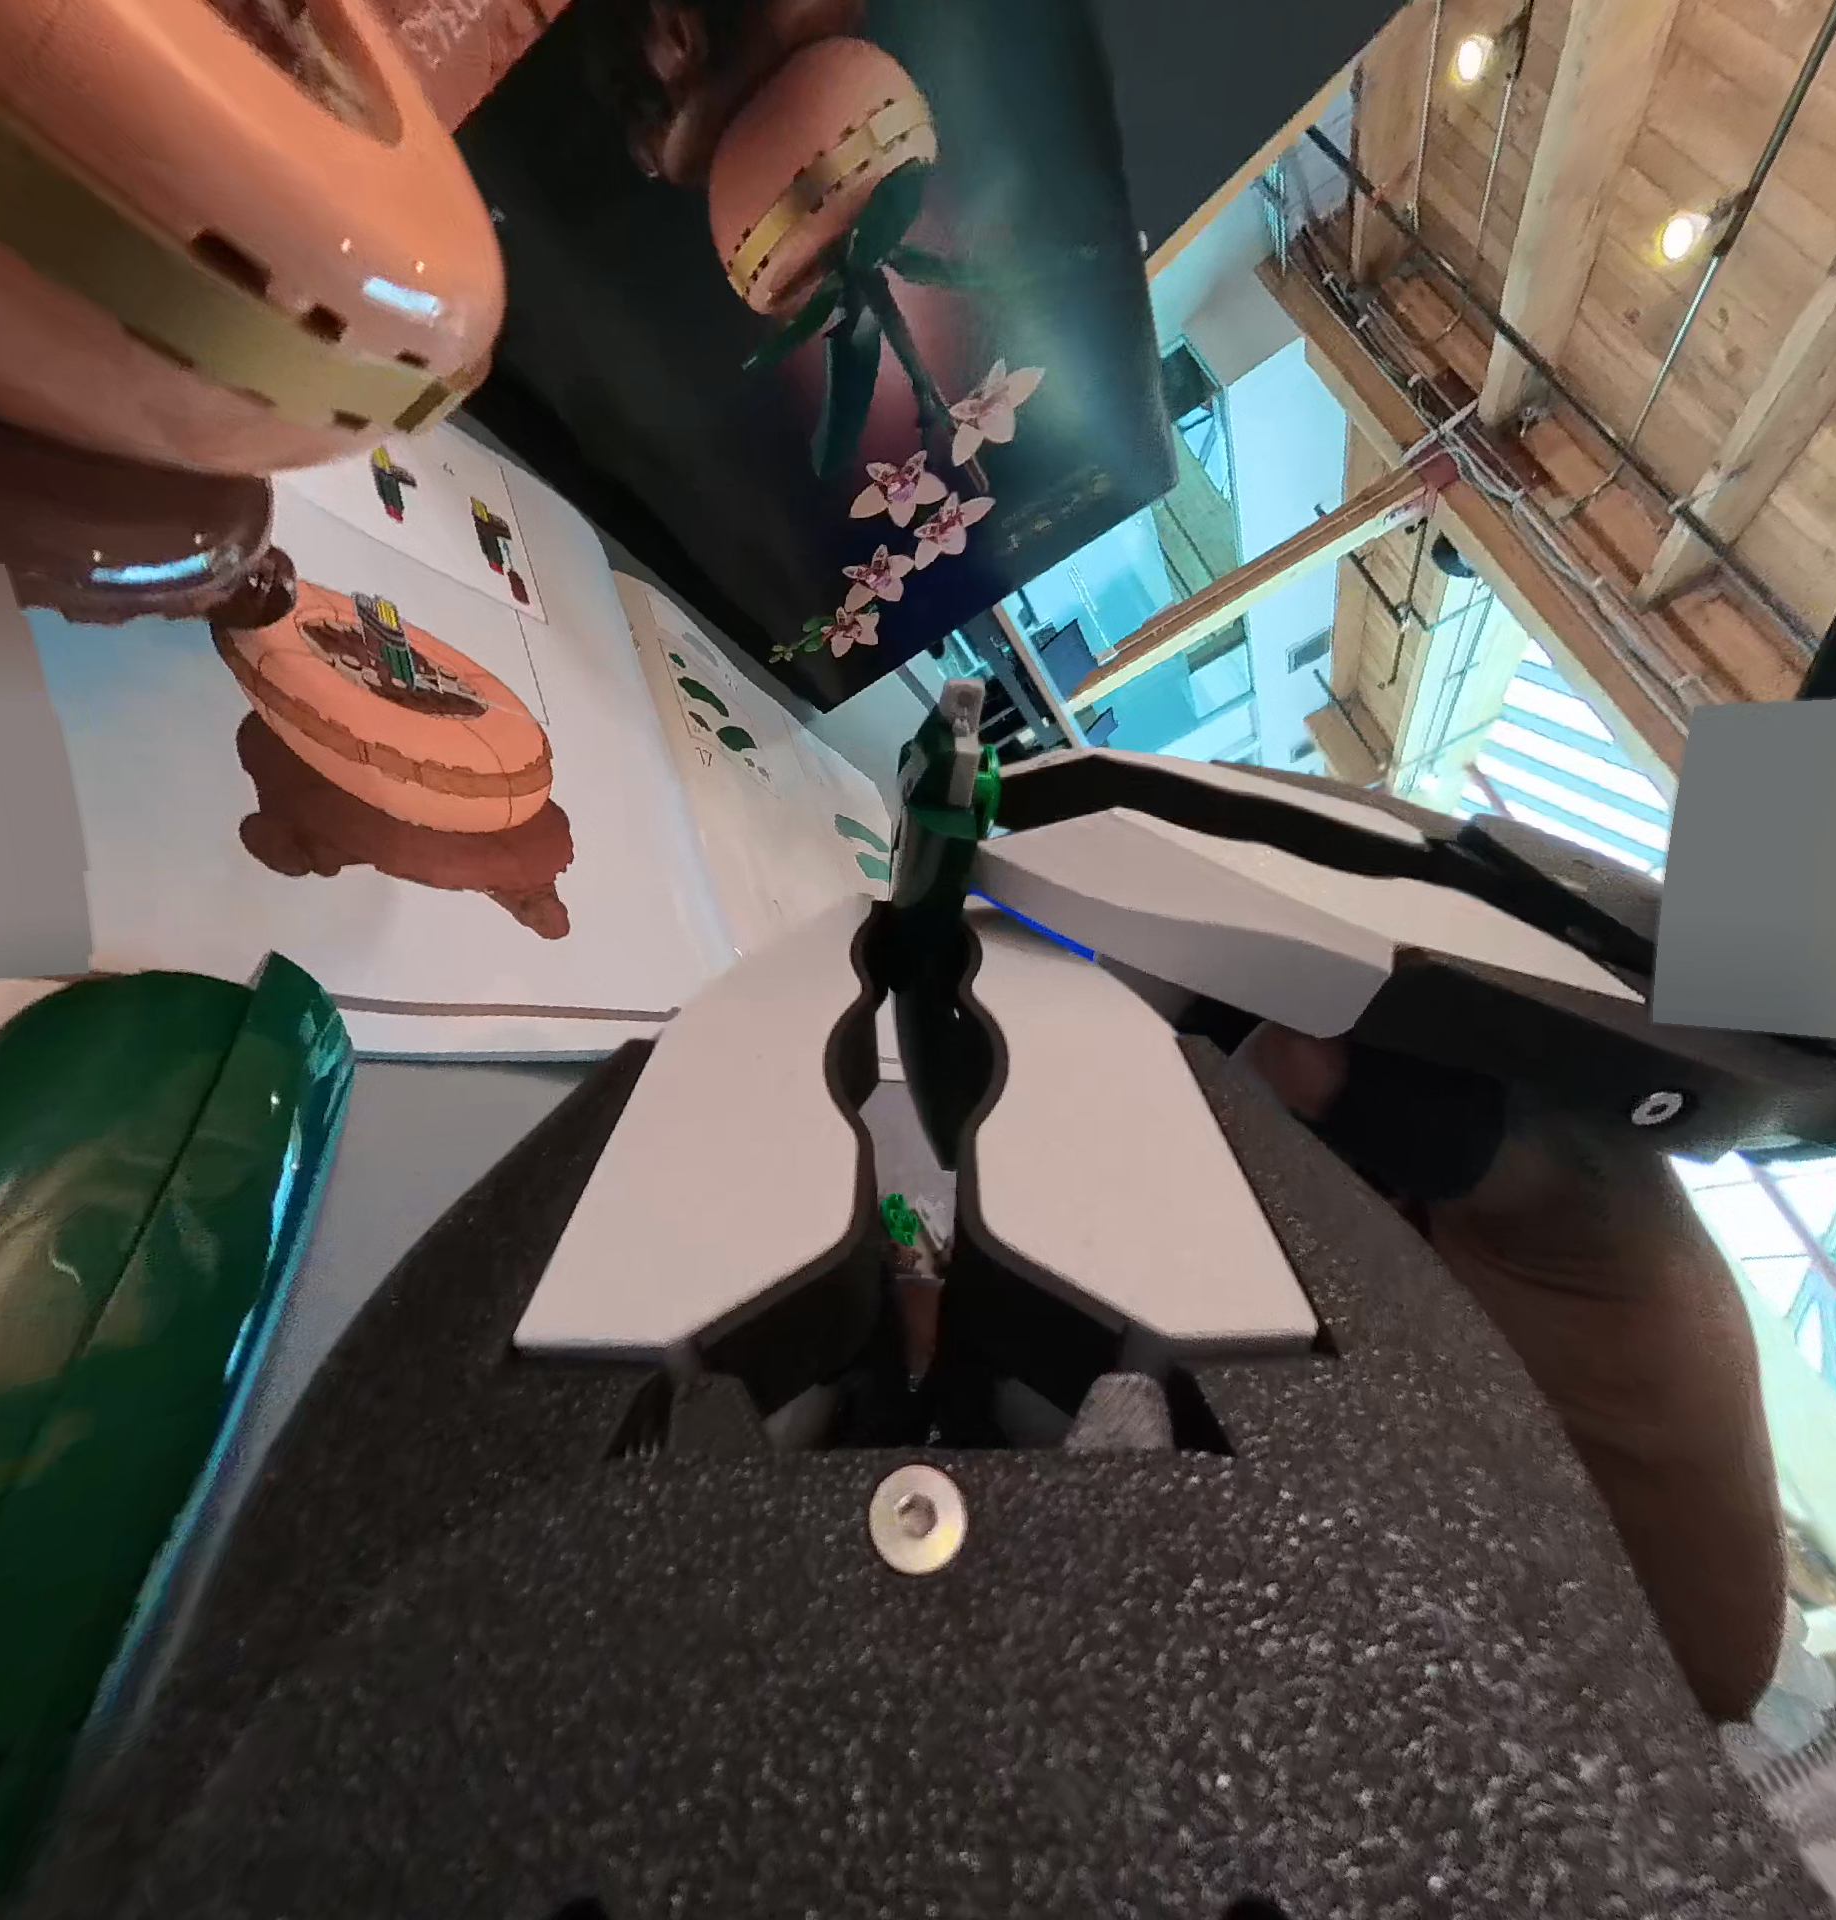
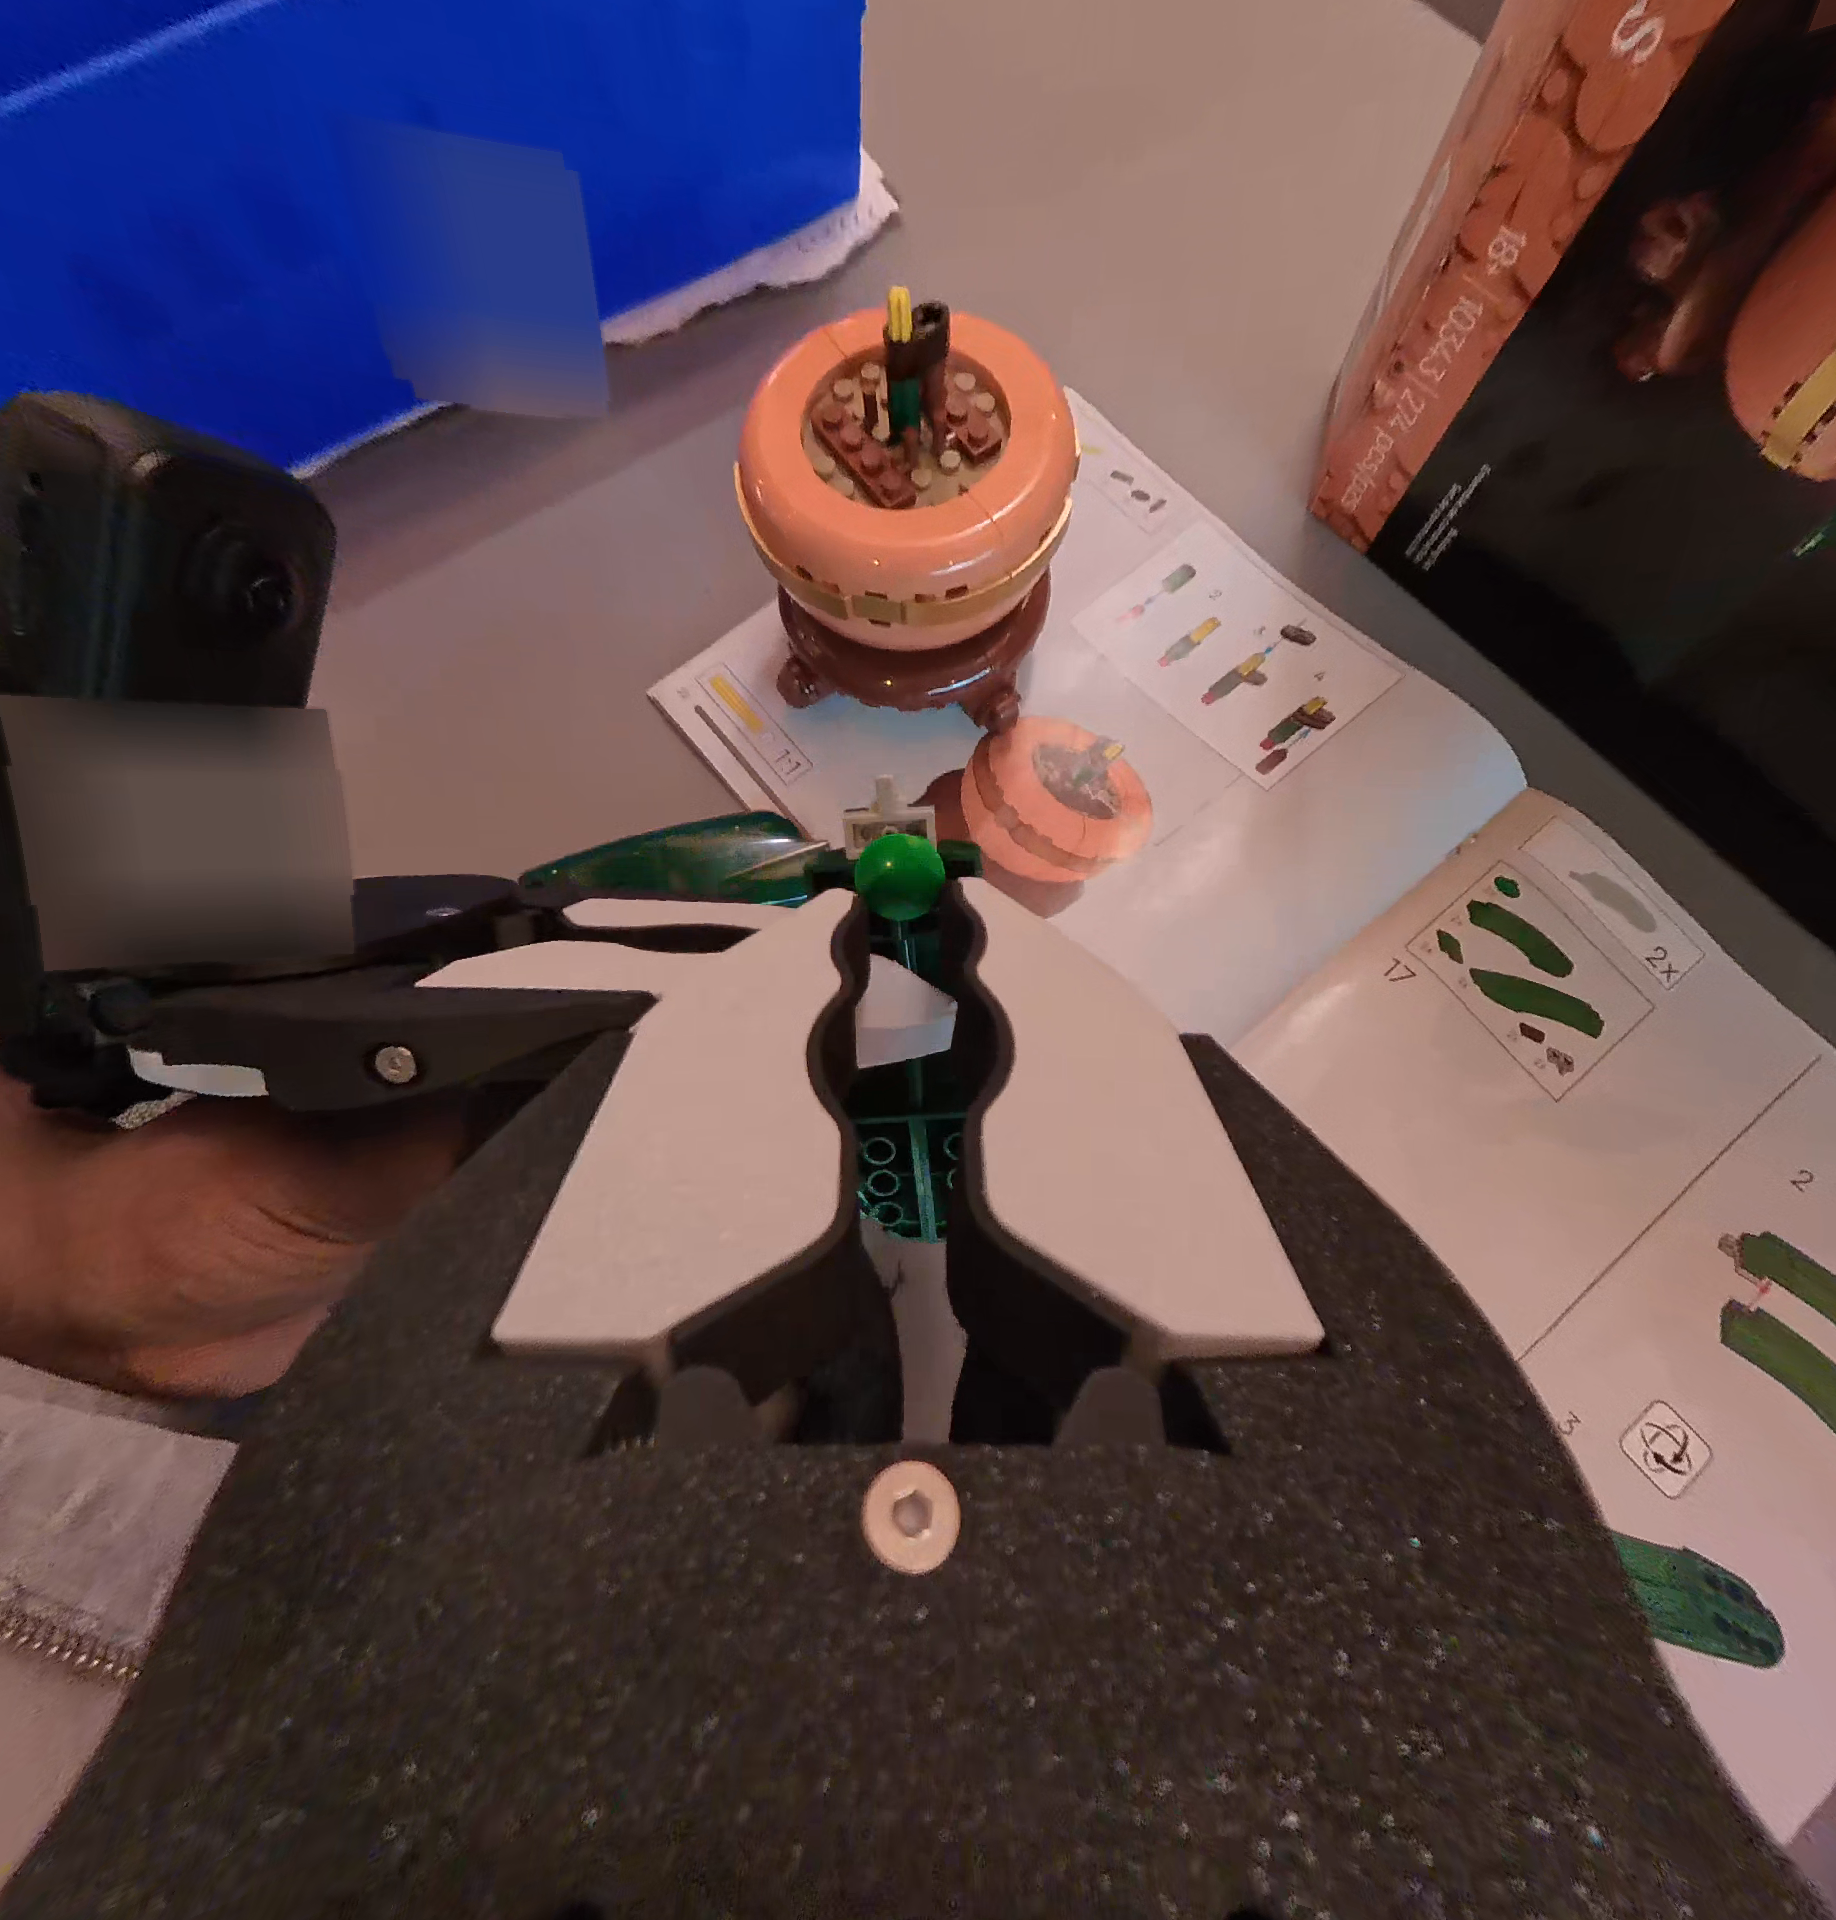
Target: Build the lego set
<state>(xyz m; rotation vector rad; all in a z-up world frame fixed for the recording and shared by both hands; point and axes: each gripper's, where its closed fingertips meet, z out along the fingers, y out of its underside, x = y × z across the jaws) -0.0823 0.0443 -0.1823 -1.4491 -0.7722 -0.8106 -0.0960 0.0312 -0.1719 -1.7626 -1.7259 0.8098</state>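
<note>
**Both grippers clamped on the green leaf assembly, above the manual**

Left wrist view: left gripper (image 1: 916,940) is closed on a dark green leaf piece (image 1: 929,862); the piece stands up out of the fingertips; a small grey part (image 1: 962,743) and a bright green bit sit at its top; right gripper (image 1: 997,821) comes in from the right, its tips on the same assembly at the top; a hand (image 1: 1579,1351) shows lower right under it; pot (image 1: 166,260) fills the top left, close and blurred; another green leaf (image 1: 114,1299) sits at the left edge, also blurred; manual (image 1: 581,831) lies open behind; box (image 1: 841,312) stands beyond it.

Right wrist view: right gripper (image 2: 898,914) is closed on the leaf assembly; a round bright green stud (image 2: 898,876) shows right at the tips; grey part (image 2: 886,821) just beyond it; a dark green plate underside (image 2: 898,1164) shows between the fingers lower down; left gripper (image 2: 789,925) enters from the left, tips meeting the same assembly; the leaf blade (image 2: 675,857) runs out left past it; pot (image 2: 906,499) stands upright on the manual (image 2: 1309,987), well beyond the tips, brown studs and a short stem in its top; box (image 2: 1620,312) upper right; a loose green leaf (image 2: 1703,1600) lies on the manual at the right edge; blue cloth (image 2: 270,208) upper left on the grey table (image 2: 1101,156).
</note>
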